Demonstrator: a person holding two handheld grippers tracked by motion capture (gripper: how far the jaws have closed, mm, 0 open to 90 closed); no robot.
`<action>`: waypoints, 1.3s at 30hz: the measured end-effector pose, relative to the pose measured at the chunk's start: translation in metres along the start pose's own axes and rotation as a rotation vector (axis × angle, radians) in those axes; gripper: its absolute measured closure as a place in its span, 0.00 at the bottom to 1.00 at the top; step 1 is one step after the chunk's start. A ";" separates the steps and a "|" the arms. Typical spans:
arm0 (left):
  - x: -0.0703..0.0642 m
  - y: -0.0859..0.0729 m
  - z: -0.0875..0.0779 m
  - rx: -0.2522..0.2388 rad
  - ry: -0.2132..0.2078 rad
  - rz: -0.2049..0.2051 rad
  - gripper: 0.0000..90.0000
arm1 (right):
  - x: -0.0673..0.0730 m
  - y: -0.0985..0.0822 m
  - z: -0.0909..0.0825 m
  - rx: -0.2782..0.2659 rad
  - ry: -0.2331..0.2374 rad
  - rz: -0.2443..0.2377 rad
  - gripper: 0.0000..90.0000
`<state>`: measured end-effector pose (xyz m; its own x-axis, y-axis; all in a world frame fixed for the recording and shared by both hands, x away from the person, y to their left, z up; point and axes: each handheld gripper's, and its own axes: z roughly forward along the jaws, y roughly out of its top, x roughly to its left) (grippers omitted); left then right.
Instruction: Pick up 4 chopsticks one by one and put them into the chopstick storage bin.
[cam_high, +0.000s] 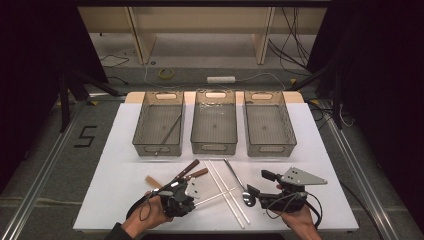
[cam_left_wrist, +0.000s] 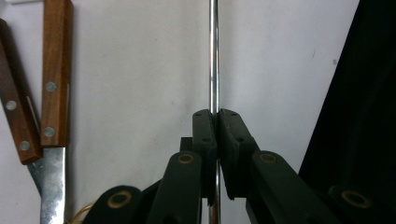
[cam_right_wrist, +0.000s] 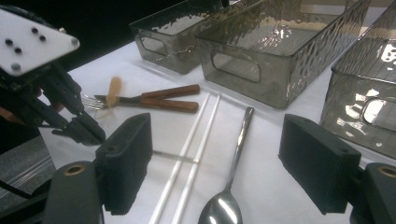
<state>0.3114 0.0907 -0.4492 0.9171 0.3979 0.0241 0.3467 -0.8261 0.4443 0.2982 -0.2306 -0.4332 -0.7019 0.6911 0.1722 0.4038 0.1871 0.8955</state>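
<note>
step: thin shiny metal rod (cam_left_wrist: 214, 56) clamped by left gripper (cam_left_wrist: 216, 114) | right gripper (cam_right_wrist: 215, 154) held wide open, empty | next: rod to be lifted clear of white chopsticks (cam_high: 227, 196)

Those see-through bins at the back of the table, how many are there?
3, in a row: the left bin holds one metal stick, the middle bin and the right bin look empty.

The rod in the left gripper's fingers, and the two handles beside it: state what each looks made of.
Rod: seemingly polished metal; thin, silvery, with a bright streak along it. Handles: likely wood with a smooth finish; reddish brown, visible grain, pinned by pale metal rivets. The left gripper is shut on the rod.
</note>
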 end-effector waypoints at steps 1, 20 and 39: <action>0.001 0.000 -0.002 -0.009 0.004 -0.010 0.95 | 0.000 0.000 0.000 -0.001 0.000 -0.002 0.30; 0.027 0.010 -0.045 -0.176 0.052 -0.126 0.95 | 0.000 0.000 0.001 0.002 0.002 0.007 0.30; 0.113 0.004 -0.083 -0.302 0.238 -0.322 0.95 | -0.001 -0.001 0.002 0.006 0.003 0.007 0.30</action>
<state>0.3998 0.1658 -0.3700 0.6907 0.7225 0.0310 0.5002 -0.5082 0.7011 0.2999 -0.2304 -0.4353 -0.7005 0.6906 0.1798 0.4128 0.1865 0.8915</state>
